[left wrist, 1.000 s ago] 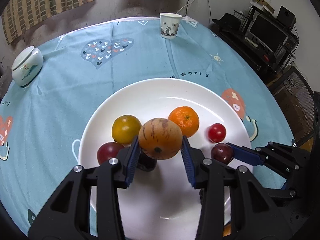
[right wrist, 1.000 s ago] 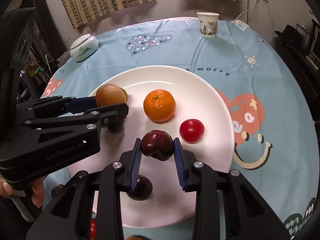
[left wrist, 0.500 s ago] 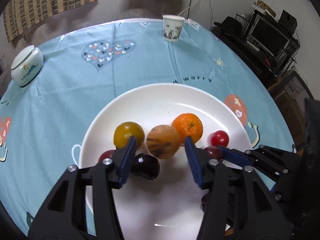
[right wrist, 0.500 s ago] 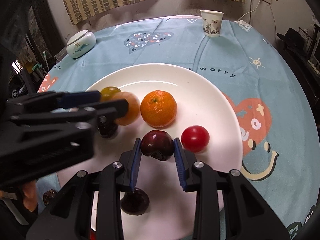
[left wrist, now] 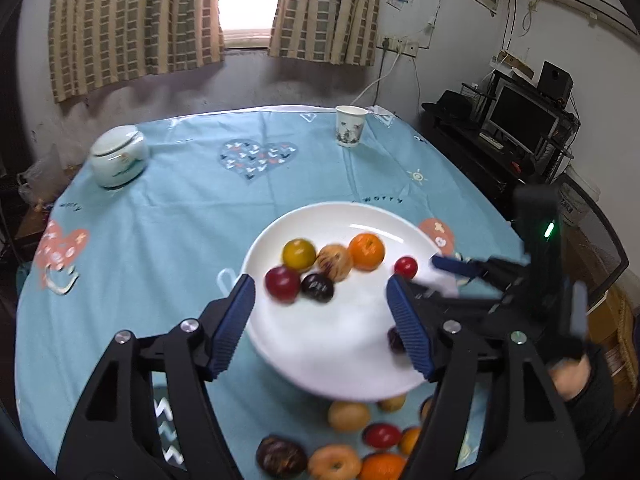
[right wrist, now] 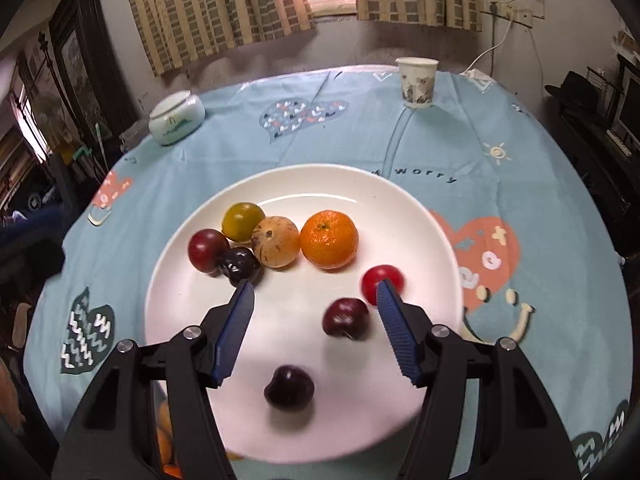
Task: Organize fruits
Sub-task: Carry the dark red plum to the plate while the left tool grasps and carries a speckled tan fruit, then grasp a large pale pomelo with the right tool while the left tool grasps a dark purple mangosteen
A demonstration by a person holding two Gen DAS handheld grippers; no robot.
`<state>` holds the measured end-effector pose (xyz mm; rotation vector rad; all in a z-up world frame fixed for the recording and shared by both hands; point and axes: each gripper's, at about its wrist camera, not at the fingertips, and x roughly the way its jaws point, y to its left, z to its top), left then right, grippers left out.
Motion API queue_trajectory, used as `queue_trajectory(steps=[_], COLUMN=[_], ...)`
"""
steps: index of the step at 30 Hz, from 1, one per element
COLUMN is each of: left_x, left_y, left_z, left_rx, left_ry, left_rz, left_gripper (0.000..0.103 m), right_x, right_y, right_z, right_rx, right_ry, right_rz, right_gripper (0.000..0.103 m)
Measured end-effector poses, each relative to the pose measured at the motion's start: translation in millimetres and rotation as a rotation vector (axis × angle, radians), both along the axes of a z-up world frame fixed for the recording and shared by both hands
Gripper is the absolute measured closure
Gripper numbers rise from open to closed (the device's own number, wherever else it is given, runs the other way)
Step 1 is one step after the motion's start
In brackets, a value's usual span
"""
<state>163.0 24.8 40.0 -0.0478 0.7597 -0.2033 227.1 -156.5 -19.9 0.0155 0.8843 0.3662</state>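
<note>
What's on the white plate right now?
On the white plate: orange, tan fruit, yellow-green fruit, red plum, three dark plums, red tomato. The right gripper partly covers the tomato.

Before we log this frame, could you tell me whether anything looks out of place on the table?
Nothing looks spilled or damaged. The only loose end: a cluster of fruits lies on the tablecloth just off the near rim of the white plate, while eight others sit on it. Both grippers are open.
</note>
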Motion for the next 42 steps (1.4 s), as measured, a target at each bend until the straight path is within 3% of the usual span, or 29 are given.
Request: queue_trajectory(steps=[5,11,20,28,34,39,42], left_x=[-44.5,-78.1,-109.6,-135.1,-139.1,-146.6,-149.6], left_y=[16.3,16.3,19.7,19.0,4.9,-0.1,3.2], left_z=[-24.5,-49.4,-75.6,-92.9,-100.6,-101.7,-102.5], left_rx=[-0.012,-0.035,-0.016,-0.007,0.001,0.012,0.013], left_ry=[0.046,0.082,0.116,0.164,0.200,0.204,0.209], left_rz=[0.009,0.006,0.021,-0.005,-0.061,-0.077,-0.067], left_gripper=[0.031,0.028,0.027,0.015,0.015,0.015,0.015], right_x=[-38.1,-97.0,-163.0,-199.0,-198.7,-168.0,-148.1], right_y=[-20.8,-31.5,-28.9,-23.4,-19.5,-25.7,-27.5], right_z=[19.5,22.3,0.8,-17.6,-30.0,-24.3,-33.1], right_rx=[-0.020,-0.003,-0.003,-0.040,-0.053,-0.044,-0.042], right_ry=[-0.006,0.015,0.062,0.102,0.129,0.075,0.107], right_rz=[-0.073,-0.086,-0.081,-0.032,-0.026,-0.083,-0.092], right_gripper=[0.039,0.039,0.039,0.039,0.039,0.039,0.039])
